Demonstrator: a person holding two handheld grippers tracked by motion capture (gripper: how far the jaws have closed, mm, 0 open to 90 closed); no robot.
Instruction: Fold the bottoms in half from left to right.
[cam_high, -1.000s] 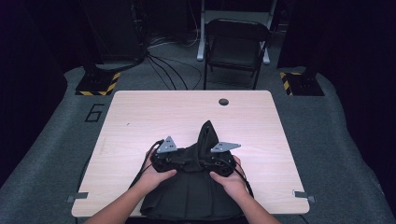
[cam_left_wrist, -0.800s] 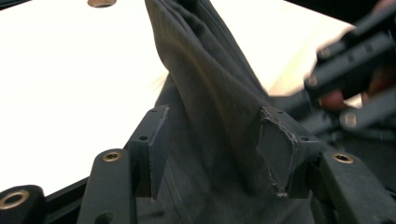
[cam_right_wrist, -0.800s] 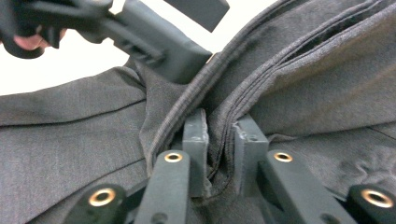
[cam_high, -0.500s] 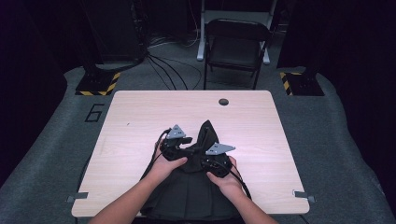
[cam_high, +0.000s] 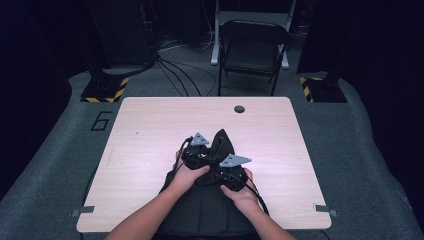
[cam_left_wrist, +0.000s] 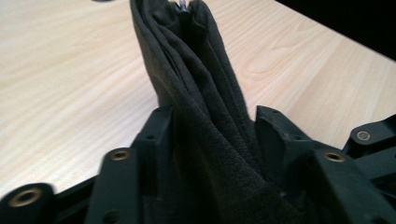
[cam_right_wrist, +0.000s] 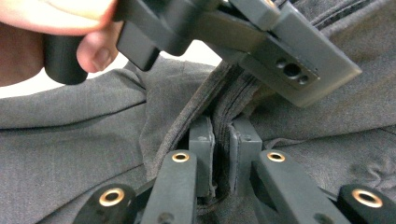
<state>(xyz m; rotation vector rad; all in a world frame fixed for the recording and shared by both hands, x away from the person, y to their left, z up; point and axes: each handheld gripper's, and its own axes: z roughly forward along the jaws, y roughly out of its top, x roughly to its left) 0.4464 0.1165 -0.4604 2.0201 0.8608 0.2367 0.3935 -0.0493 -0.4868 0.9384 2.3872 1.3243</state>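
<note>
Both hands have crept forward along the table (cam_high: 150, 130). Left gripper (cam_left_wrist: 215, 140) clamps a thick ridge of the dark garment (cam_high: 210, 200); right gripper (cam_right_wrist: 222, 140) pinches a seam fold just beside it, near the table's front edge.

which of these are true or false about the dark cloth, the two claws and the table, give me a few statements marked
1. Both claws grip the dark grey fabric garment. True: the left claw and the right claw are each shut on a fold.
2. The garment lies flat. False: part is lifted into a peak.
3. A black folding chair stands beyond the light wooden table. True.
4. The garment sits at the table's far edge. False: it is at the near edge.
5. The floor number reads 9. False: the painted digit reads 6.
</note>
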